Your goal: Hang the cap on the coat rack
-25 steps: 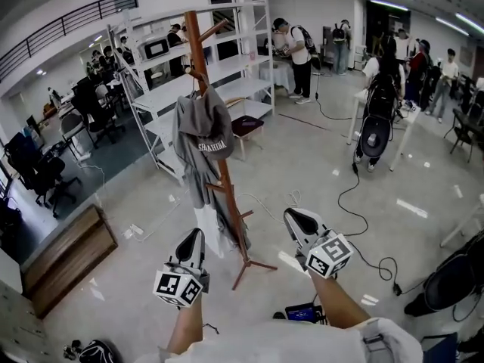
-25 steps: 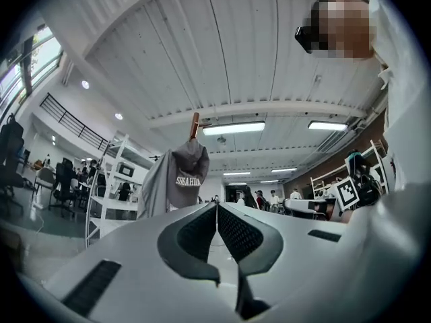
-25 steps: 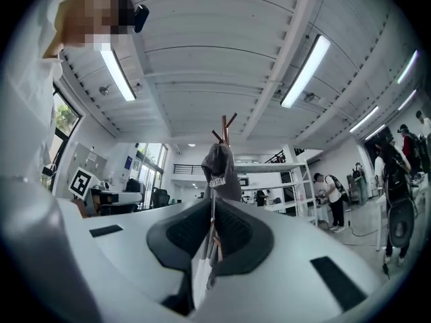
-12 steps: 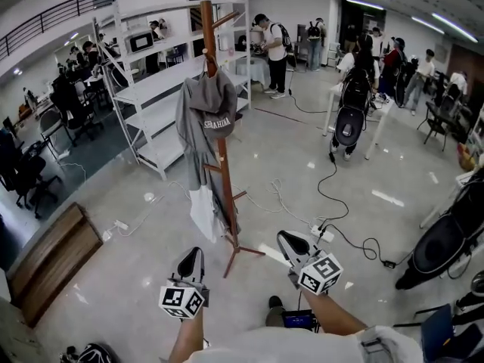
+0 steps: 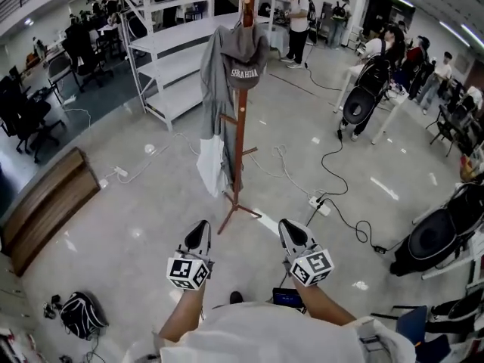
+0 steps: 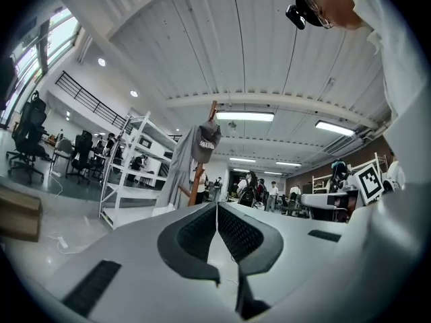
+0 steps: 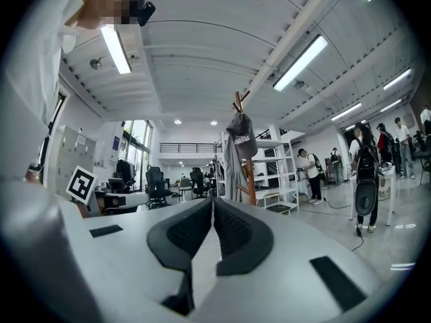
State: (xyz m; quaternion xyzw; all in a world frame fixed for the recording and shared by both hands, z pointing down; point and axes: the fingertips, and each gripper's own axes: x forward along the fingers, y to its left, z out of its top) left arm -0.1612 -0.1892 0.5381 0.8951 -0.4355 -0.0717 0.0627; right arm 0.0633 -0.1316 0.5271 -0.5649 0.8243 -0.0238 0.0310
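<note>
From the head view, the left gripper (image 5: pixel 200 230) and the right gripper (image 5: pixel 288 230) are held side by side low in the picture, both pointing towards the reddish-brown wooden coat rack (image 5: pixel 240 134) that stands on the glossy grey floor (image 5: pixel 144 225) ahead of them. The grey cap with white lettering (image 5: pixel 246 54) hangs high on the rack's pole. Just beside it, on the left, a long grey garment (image 5: pixel 215 89) drapes down the pole. Both grippers are well apart from the rack. White metal shelving (image 5: pixel 172 48) stands behind it. A low wooden bench (image 5: pixel 44 209) lies at the left, and a black backpack (image 5: pixel 80 314) lies on the floor near the bottom left corner.

In the left gripper view, the left gripper (image 6: pixel 217 205) has its jaws clenched tip to tip, with nothing between them. Beyond the tips, the cap (image 6: pixel 205 138) sits on top of the coat rack (image 6: pixel 197 186), with the garment (image 6: pixel 178 170) to its left and the shelving (image 6: pixel 128 163) further left.

In the right gripper view, the right gripper (image 7: pixel 213 200) also has its jaws pressed together and empty. The cap (image 7: pixel 242 133) hangs on the coat rack (image 7: pixel 250 177) past the tips, with the garment (image 7: pixel 231 167) beside it.
</note>
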